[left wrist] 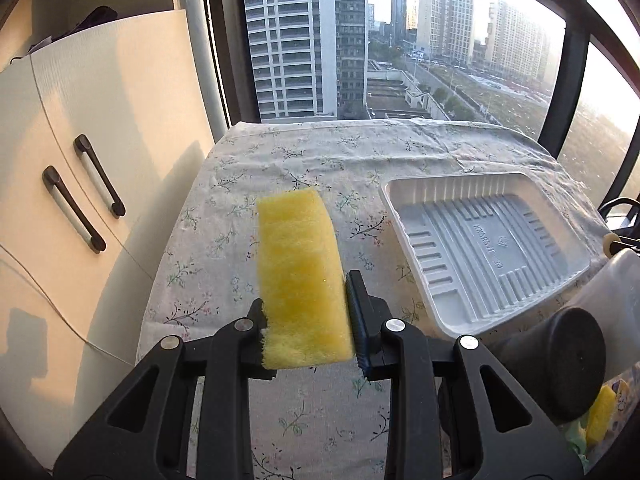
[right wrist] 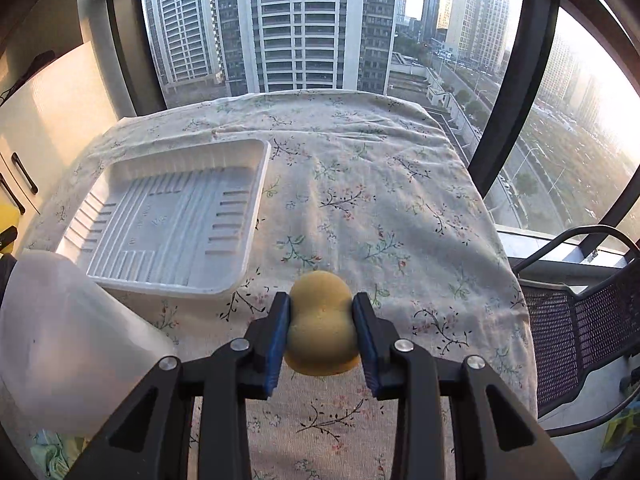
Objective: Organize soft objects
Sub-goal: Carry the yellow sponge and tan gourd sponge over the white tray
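My left gripper [left wrist: 306, 320] is shut on a yellow rectangular sponge [left wrist: 298, 264], which sticks forward out of the jaws above the floral tablecloth [left wrist: 280, 160]. An empty white plastic tray [left wrist: 486, 246] lies to its right on the cloth. My right gripper [right wrist: 322, 328] is shut on a rounded tan sponge [right wrist: 322, 322], squeezed to a waist between the blue pads. In the right wrist view the same tray [right wrist: 172, 216] lies to the left of that gripper. Both sponges hang above the table.
A cream cabinet [left wrist: 80, 152] with two dark handles stands left of the table. A translucent white container [right wrist: 68, 336] sits at the near left in the right wrist view. A black mesh chair [right wrist: 576, 320] is at the right. Large windows lie beyond the far edge.
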{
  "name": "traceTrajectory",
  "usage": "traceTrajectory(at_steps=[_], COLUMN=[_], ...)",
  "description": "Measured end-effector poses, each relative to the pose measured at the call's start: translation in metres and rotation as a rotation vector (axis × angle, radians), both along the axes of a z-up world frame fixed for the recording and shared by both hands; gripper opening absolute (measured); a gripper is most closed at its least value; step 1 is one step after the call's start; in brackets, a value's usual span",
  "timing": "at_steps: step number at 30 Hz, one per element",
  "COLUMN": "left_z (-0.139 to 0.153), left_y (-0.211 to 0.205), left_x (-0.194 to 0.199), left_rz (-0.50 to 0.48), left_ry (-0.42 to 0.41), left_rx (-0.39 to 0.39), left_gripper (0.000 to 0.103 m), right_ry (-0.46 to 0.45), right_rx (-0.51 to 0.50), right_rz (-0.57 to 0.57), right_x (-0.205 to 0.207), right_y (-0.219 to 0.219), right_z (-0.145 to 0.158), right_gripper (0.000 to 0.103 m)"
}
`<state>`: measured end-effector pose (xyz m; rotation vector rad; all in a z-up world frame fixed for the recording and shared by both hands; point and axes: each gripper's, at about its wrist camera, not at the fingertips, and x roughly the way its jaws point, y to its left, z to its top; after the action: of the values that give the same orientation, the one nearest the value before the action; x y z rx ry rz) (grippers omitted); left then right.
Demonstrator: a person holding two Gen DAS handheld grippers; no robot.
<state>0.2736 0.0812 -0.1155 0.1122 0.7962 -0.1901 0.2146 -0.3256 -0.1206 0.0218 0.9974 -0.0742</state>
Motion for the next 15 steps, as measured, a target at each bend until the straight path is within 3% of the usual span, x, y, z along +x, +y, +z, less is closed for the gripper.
traceTrajectory(at_steps=[3,9,15], left_z=[0.003,-0.012,-0.024], left_y=[-0.022,-0.08,-0.108], left_x=[0.031,0.079,0.098], left_rz=[-0.041,-0.222,-0.333], left_ry=[-0.004,0.041,0.112], left_rx=[0.013,0.024,-0.044], left_gripper=[0.025,0.025,0.025], right_ry=[-0.01,0.016,0.073], right_rx=[0.001,-0.014,-0.032], right_rz=[0.034,0.135,0.229], right_x=[0.037,0.106,0.14], right_y=[0.007,0.042,0.075], right_z=[0.005,0.003,-0.014], right_gripper=[0.035,0.035,0.035])
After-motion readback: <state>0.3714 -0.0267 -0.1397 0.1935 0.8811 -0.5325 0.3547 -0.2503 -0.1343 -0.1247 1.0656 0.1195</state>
